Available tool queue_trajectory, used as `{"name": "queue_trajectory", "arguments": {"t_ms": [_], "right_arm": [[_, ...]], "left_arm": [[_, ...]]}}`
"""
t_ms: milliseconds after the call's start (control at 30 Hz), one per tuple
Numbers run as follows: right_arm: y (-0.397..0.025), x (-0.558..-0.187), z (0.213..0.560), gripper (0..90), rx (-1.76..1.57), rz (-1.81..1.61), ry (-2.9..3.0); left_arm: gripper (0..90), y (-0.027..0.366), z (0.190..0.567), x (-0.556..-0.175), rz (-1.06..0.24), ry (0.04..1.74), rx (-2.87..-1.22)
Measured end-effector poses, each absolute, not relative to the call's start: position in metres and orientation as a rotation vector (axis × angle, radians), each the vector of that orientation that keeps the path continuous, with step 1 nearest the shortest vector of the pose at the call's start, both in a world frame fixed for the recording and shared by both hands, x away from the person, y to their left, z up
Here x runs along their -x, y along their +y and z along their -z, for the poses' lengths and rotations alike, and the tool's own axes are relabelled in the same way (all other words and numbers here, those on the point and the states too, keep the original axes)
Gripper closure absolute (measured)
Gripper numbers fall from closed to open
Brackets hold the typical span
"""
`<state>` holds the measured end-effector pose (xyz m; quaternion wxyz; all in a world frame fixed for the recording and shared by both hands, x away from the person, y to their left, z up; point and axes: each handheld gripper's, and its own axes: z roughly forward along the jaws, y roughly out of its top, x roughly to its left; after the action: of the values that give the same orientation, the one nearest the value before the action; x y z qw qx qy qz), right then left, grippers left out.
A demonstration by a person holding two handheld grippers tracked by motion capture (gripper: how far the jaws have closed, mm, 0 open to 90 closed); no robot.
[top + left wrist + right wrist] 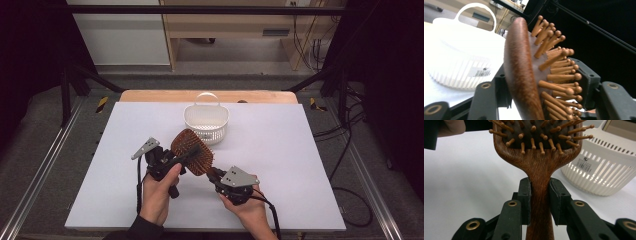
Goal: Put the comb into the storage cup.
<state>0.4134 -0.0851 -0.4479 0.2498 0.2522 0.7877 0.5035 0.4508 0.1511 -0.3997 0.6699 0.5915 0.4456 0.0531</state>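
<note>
A wooden paddle hairbrush [192,151] with peg bristles is held above the white table [280,150]. My right gripper [214,175] is shut on its handle [540,170], both pads pressed on the neck just below the head. My left gripper [175,159] is closed across the brush head [519,75]: one pad lies against the smooth back and the other meets the bristle tips. In the right gripper view [540,195] the bristles face the camera. A white slotted basket [206,122] with a handle stands just behind the brush.
The basket [454,50] sits at the table's far middle, close behind the brush head, and also appears in the right gripper view [604,170]. Black frame rails run along both table sides. Cables lie on the floor at right.
</note>
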Motion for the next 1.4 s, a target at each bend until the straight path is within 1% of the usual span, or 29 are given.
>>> {"name": "queue_trajectory", "arguments": {"t_ms": [67, 200, 533, 600, 633, 733, 800, 867, 933, 1067, 1233, 1300, 1400], "right_arm": [[-0.084, -0.413, 0.45, 72.7, -0.696, -1.369, 2.15], [-0.085, -0.413, 0.451, 72.7, -0.716, -1.379, 2.135], [-0.09, -0.414, 0.445, 71.9, -0.759, -1.425, 2.09], [-0.093, -0.414, 0.443, 52.6, -0.826, -1.428, 2.028], [-0.095, -0.414, 0.442, 47.2, -0.85, -1.426, 2.011], [-0.103, -0.413, 0.436, 33.9, -0.872, -1.435, 1.974], [-0.108, -0.413, 0.434, 28.4, -0.896, -1.447, 1.957], [-0.115, -0.417, 0.434, 16.6, -0.95, -1.441, 1.95], [-0.119, -0.421, 0.435, 11.1, -0.974, -1.451, 1.955], [-0.126, -0.425, 0.441, 10.2, -0.966, -1.411, 1.902], [-0.146, -0.428, 0.447, 12.8, -0.976, -1.391, 1.943], [-0.155, -0.429, 0.451, 10.0, -1.003, -1.401, 1.971], [-0.17, -0.428, 0.454, 9.0, -1.029, -1.372, 1.968]], "left_arm": [[46.2, 0.15, 0.4, -0.451, -0.103, 1.006, -1.322], [49.1, 0.145, 0.397, -0.452, -0.104, 0.973, -1.314], [51.2, 0.135, 0.383, -0.453, -0.106, 0.943, -1.333], [51.4, 0.135, 0.38, -0.454, -0.114, 0.941, -1.324], [51.4, 0.136, 0.378, -0.454, -0.118, 0.938, -1.324], [51.3, 0.139, 0.374, -0.457, -0.144, 0.934, -1.319], [51.2, 0.142, 0.371, -0.458, -0.163, 0.933, -1.319], [51.1, 0.144, 0.368, -0.458, -0.184, 0.926, -1.33], [51.1, 0.147, 0.365, -0.458, -0.207, 0.923, -1.335], [51.0, 0.156, 0.359, -0.459, -0.209, 0.939, -1.299], [50.9, 0.164, 0.351, -0.458, -0.241, 0.937, -1.294], [50.9, 0.165, 0.348, -0.459, -0.247, 0.938, -1.29], [50.9, 0.167, 0.344, -0.461, -0.25, 0.938, -1.286]]}}
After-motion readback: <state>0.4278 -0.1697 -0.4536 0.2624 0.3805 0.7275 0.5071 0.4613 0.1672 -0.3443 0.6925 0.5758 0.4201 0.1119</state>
